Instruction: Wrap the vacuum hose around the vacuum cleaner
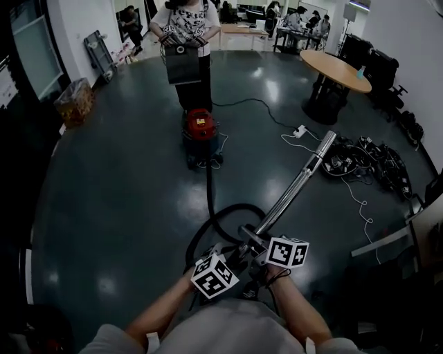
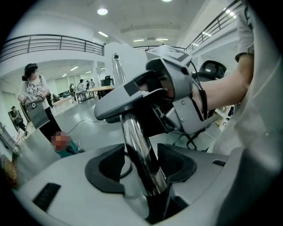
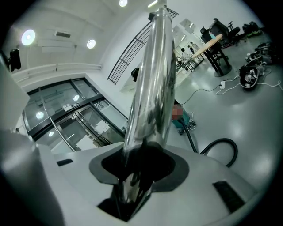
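Your right gripper [image 3: 139,165] has its fingers squeezed tight on the shiny metal tube [image 1: 294,187]. Your left gripper [image 2: 141,163] has loose fingers around that tube. The black hose [image 1: 209,190] curls on the floor, reaching the red vacuum cleaner [image 1: 199,128].

No text, brand, number or sign can be read in any view. The red vacuum cleaner [image 1: 199,128] bears a small yellow label [image 1: 201,122] on its top, too small to make out. The shirt [image 1: 185,17] of the person standing behind it carries a dark print that stays illegible. The two marker cubes [image 1: 214,275] show only black-and-white square patterns, no letters or digits.
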{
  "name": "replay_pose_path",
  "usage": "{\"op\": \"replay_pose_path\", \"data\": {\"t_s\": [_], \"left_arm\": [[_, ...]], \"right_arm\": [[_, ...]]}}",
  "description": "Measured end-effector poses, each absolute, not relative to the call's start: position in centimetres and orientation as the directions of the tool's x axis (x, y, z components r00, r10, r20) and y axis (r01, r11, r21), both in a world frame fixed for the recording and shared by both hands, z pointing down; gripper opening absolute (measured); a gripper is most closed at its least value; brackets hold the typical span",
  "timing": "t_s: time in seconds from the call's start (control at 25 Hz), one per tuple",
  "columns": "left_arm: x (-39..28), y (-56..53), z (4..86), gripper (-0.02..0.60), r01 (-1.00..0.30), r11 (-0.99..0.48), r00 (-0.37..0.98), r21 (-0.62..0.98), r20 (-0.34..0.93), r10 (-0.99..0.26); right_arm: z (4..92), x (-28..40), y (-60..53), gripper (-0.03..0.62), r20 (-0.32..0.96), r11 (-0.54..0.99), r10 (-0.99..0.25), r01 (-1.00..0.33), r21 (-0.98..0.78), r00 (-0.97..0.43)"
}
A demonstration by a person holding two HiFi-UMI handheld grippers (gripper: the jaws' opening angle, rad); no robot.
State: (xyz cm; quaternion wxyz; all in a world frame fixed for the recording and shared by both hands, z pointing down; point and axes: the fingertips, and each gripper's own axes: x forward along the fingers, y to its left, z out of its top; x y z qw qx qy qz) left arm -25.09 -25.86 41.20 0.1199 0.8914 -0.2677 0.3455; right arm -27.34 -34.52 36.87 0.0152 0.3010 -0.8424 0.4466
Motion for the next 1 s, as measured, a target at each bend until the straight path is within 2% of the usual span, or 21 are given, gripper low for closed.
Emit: {"op": "replay_pose_path", "data": {"t_s": [0.28,0.6,0.84,1.0], "left_arm": [[-24.5,-28.0,39.4,0.233,-0.599,-0.8,0.584,0.028,0.698,-0.414],[-21.9,-33.6,36.1,0.233,-0.609,-0.772,0.501,-0.184,0.666,-0.553],[-16.9,-38.0,32.8,0.232,-0.515,-0.773,0.486,-0.371,0.617,-0.62],[-15.2,-39.8,29.8,0.232,-0.488,-0.765,0.515,-0.42,0.569,-0.641]], "right_arm": [[39.1,-20.3,-37.7,0.144,0.357,0.416,-0.48,-0.566,-0.711,-0.801],[39.1,-15.9,-40.2,0.143,0.443,0.559,-0.369,-0.576,-0.597,-0.817],[38.8,-13.9,-40.4,0.143,0.504,0.689,-0.287,-0.541,-0.482,-0.815],[39.1,-13.7,-40.1,0.141,0.562,0.755,-0.235,-0.513,-0.408,-0.793]]}}
